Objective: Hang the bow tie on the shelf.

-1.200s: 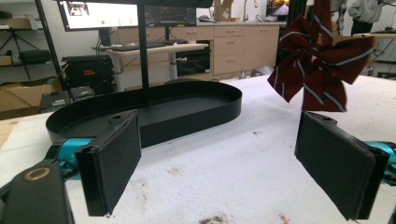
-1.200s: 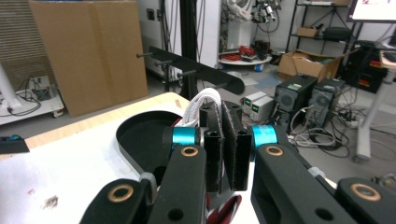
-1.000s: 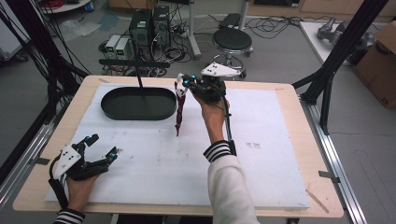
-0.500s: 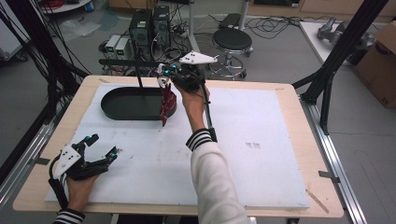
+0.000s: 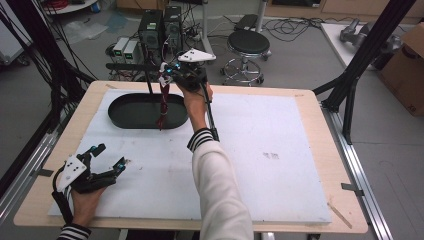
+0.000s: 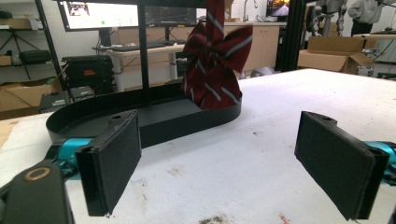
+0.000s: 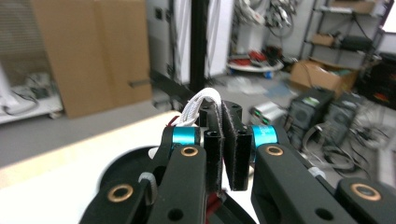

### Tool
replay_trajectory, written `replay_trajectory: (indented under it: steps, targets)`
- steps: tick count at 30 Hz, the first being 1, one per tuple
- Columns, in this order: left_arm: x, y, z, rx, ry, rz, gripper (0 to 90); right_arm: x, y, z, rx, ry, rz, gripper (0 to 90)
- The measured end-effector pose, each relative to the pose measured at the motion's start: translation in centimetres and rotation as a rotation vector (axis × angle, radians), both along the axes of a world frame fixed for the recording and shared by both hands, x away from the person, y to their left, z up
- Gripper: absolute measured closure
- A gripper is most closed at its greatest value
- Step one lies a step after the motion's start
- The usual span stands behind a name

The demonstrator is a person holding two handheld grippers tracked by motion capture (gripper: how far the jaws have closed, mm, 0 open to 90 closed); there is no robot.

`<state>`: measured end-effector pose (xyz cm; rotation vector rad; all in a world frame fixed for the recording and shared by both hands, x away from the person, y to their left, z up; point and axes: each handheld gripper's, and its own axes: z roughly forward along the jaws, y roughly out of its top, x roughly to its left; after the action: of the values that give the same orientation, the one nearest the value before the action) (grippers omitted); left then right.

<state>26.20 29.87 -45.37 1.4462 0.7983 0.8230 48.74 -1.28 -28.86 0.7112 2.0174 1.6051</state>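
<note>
Your right gripper (image 5: 167, 79) had its jaws pressed nearly together on the top of a dark red striped tie (image 5: 162, 102). In the right gripper view a loop of white band (image 7: 200, 103) arched up from between those jaws, so the grip seemed to sit on the tie's neck strap or just beside it. The tie hung straight down from there, and its lower end dangled over the right end of the black oval tray (image 5: 125, 117), touching or just above the tray floor; I could not tell which.

Judged from the way it draped, the tie was light and limp. It would swing with any quick move and fold on itself once it landed. The strap end you held was the better place to grip, since the smooth cloth could slide out of a loose pinch. You would have had to lower it slowly for it to pile up inside the tray.

Your left gripper (image 5: 106, 156) rested low at the near left of the white table (image 5: 280, 150). Its jaws stood wide apart and held nothing, with bare table between them. From its own view they pointed toward the tray and the bunched tie.
</note>
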Motion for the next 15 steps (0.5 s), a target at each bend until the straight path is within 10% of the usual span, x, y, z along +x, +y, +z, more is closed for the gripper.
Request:
replay_trajectory:
  steps: [15]
  targets:
    - [0.0,-0.1,0.0,0.007,-0.004,0.004,15.0,2.0,0.7,-2.5,-0.166,-0.088,-0.126,87.1]
